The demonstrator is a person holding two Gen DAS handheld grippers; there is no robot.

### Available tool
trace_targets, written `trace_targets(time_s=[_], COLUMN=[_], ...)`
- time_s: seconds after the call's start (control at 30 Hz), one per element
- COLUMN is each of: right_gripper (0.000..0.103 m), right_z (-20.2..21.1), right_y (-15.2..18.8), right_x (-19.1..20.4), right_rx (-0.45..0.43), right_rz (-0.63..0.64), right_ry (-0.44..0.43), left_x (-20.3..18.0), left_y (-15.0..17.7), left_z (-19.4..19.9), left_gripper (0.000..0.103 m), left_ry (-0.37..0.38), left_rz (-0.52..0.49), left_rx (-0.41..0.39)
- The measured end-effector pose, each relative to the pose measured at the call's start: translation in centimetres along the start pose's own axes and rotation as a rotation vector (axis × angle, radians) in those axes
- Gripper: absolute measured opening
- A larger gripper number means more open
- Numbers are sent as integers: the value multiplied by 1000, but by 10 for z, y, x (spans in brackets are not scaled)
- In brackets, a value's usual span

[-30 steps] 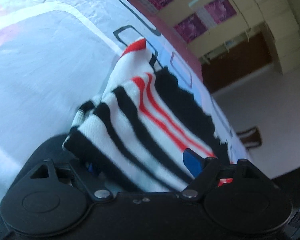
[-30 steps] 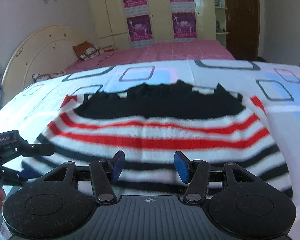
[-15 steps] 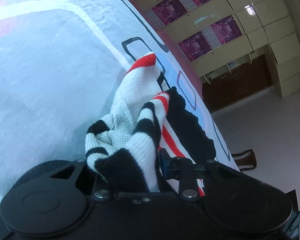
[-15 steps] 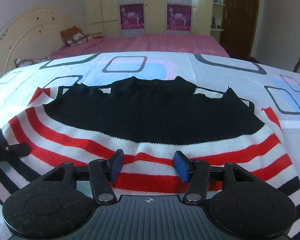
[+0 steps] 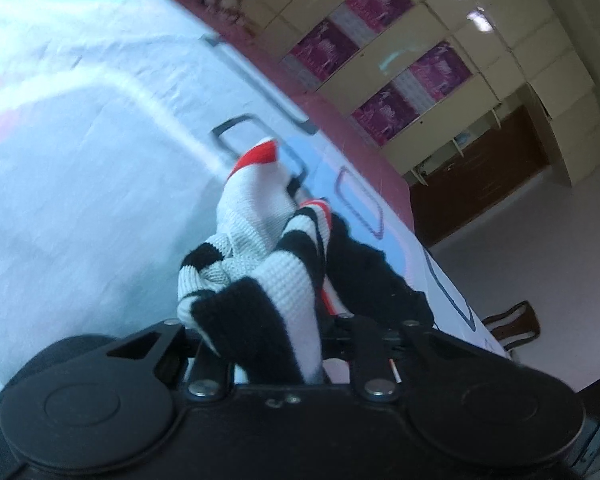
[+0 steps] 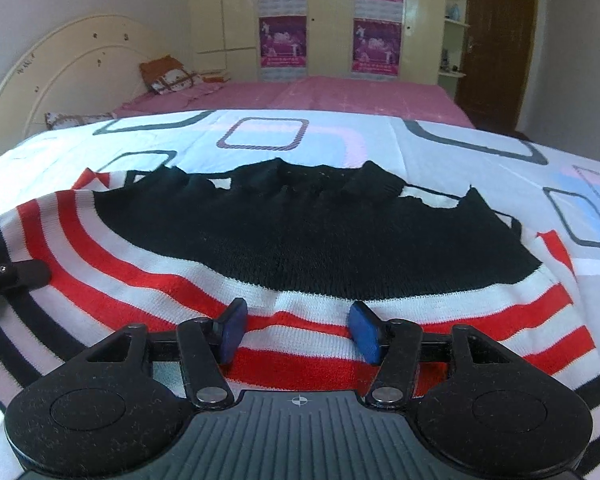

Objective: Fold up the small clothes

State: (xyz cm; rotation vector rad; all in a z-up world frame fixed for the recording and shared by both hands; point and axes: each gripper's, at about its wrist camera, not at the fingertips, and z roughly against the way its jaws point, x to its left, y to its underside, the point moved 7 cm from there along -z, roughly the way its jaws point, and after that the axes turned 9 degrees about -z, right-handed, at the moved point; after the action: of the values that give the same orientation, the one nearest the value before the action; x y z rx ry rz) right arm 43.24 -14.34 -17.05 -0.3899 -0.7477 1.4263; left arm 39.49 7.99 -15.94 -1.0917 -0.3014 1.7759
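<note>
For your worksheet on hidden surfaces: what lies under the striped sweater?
The patterned bedsheet shows all around the sweater, which rests on it. Anything directly beneath the sweater is covered.

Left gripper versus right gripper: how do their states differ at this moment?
The left gripper is shut on the striped black, white and red knit sweater, bunching its edge; the right gripper is open, its blue pads apart above flat fabric. Both are at the same sweater on the patterned bedsheet.

Your left gripper (image 5: 276, 340) is clamped on the striped sweater (image 5: 268, 280); your right gripper (image 6: 300, 330) hovers, blue pads (image 6: 364, 332) spread apart.
</note>
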Motion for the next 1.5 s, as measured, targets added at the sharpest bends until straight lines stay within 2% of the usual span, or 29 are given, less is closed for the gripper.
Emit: trace_targets(time_s=[0.07, 0.13, 0.3, 0.37, 0.53, 0.67, 0.73, 0.77, 0.8, 0.83, 0.9, 0.97, 1.03, 1.13, 1.27, 1.37, 1.4, 1.43, 1.47, 1.5], right_gripper=[60, 71, 71, 71, 71, 71, 71, 71, 71, 71, 71, 71, 71, 71, 71, 69, 50, 44, 42, 33], right_z=[4, 11, 39, 50, 76, 92, 98, 102, 106, 110, 115, 116, 110, 90, 68, 62, 61, 60, 61, 63], right_y=[-3, -8, -22, -24, -21, -16, -16, -17, -17, -19, -25, -30, -34, -32, -24, -21, -20, -18, -18, -18], right_x=[-4, -12, -49, -70, -131, -175, -191, -197, -201, -205, -203, -193, -180, -163, -154, -151, -151, -151, -151, -150], right_rx=[1, -18, -68, -81, -94, -98, -103, -108, -113, -120, -124, -110, -59, 27, 99, 108, 112, 119, 115, 110], right_rz=[-16, -38, -128, -158, -253, -303, -325, -335, -348, -366, -404, -429, -434, -406, -415, -417, -417, -421, -423, -418], right_ry=[-30, -46, -92, -85, -56, -10, 9, 10, 6, -8, -78, -167, -242, -270, -272, -292, -295, -296, -294, -298], left_x=[-20, -46, -128, -160, -226, -248, -252, -254, -255, -256, -260, -260, -259, -249, -230, -214, -208, -203, -198, -195], left_y=[-6, -12, -4, 7, 59, 124, 145, 152, 156, 160, 168, 179, 186, 188, 169, 147, 137, 130, 122, 115], left_z=[5, 8, 6, 2, -20, -51, -50, -46, -43, -39, -31, -20, -9, 5, 18, 31, 32, 34, 33, 30], left_gripper=[19, 19, 19, 19, 18, 23, 29, 36, 44, 47, 56, 59, 60, 61, 60, 61, 61, 61, 61, 61], left_ry=[3, 15, 87, 127, 226, 204, 182, 185, 193, 208, 238, 264, 305, 337, 298, 243, 217, 192, 170, 148], left_rz=[-65, -149, -368, -445, -628, -812, -907, -935, -944, -952, -975, -1020, -1040, -1058, -1016, -938, -906, -881, -858, -844], left_rx=[-25, -45, -62, -62, -4, 108, 99, 90, 90, 95, 105, 117, 130, 134, 113, 75, 61, 50, 40, 34])
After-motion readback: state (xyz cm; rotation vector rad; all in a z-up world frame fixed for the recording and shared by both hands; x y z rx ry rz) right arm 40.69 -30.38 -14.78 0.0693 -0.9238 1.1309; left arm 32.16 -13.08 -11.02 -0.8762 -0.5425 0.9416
